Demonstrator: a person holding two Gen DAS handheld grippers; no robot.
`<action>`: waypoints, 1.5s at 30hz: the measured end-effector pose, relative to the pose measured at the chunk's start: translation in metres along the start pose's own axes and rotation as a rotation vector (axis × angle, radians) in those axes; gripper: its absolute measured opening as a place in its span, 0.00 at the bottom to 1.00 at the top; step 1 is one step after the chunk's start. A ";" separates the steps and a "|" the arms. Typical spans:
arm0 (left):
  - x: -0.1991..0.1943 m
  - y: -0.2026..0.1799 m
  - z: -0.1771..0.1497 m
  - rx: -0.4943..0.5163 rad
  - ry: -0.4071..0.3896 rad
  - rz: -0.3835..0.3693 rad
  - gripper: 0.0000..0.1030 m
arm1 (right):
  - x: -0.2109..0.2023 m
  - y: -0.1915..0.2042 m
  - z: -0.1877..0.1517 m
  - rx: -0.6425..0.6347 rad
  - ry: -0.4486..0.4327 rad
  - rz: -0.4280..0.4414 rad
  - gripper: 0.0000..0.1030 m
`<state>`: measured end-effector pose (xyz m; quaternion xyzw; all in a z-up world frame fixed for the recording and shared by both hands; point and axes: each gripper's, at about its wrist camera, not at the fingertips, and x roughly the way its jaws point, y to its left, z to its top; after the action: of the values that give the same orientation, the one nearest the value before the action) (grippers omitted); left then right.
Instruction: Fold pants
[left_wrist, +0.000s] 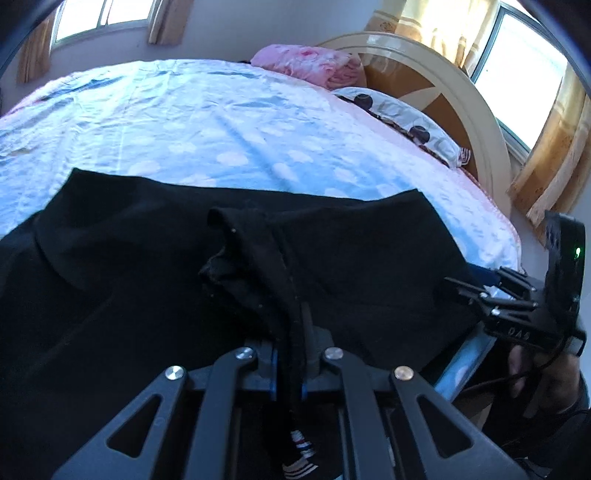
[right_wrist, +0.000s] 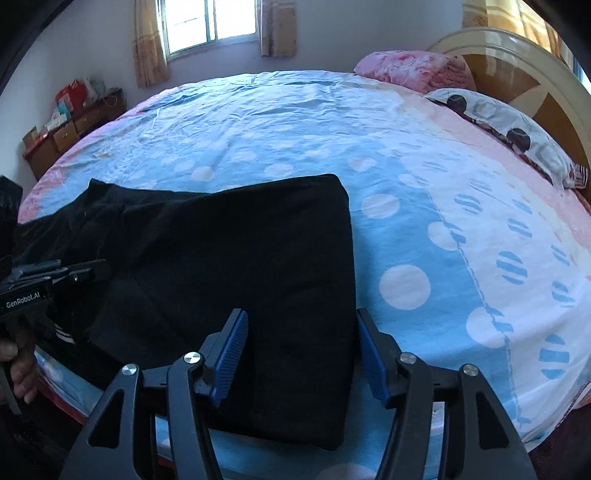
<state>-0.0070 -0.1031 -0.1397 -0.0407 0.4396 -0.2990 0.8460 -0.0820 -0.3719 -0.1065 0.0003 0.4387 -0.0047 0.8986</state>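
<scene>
Black pants (right_wrist: 236, 251) on dotted bedsheet (right_wrist: 424, 221); window (right_wrist: 210, 26) behind; bedrm.

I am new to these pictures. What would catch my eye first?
First, the black pants spread on the near part of the blue polka-dot bed sheet. Next, the left gripper, jaws shut on a raised fold of them. The right gripper stands open over their folded end.

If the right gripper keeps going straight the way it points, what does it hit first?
Most likely the black pants: the right gripper stands open over their folded edge, the bedsheet just beyond. Depth is unclear.
</scene>
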 end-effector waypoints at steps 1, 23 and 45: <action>-0.002 0.000 0.000 0.000 -0.004 -0.006 0.09 | 0.000 -0.001 0.001 0.003 0.004 0.003 0.58; -0.072 0.050 -0.007 -0.028 -0.171 0.180 0.67 | -0.019 0.025 0.093 0.031 0.015 0.411 0.68; -0.050 0.079 -0.018 -0.028 -0.106 0.161 0.88 | 0.178 0.227 0.190 -0.016 0.572 0.894 0.67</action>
<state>-0.0053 -0.0082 -0.1409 -0.0329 0.4001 -0.2212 0.8888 0.1795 -0.1473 -0.1313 0.1815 0.6234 0.3825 0.6573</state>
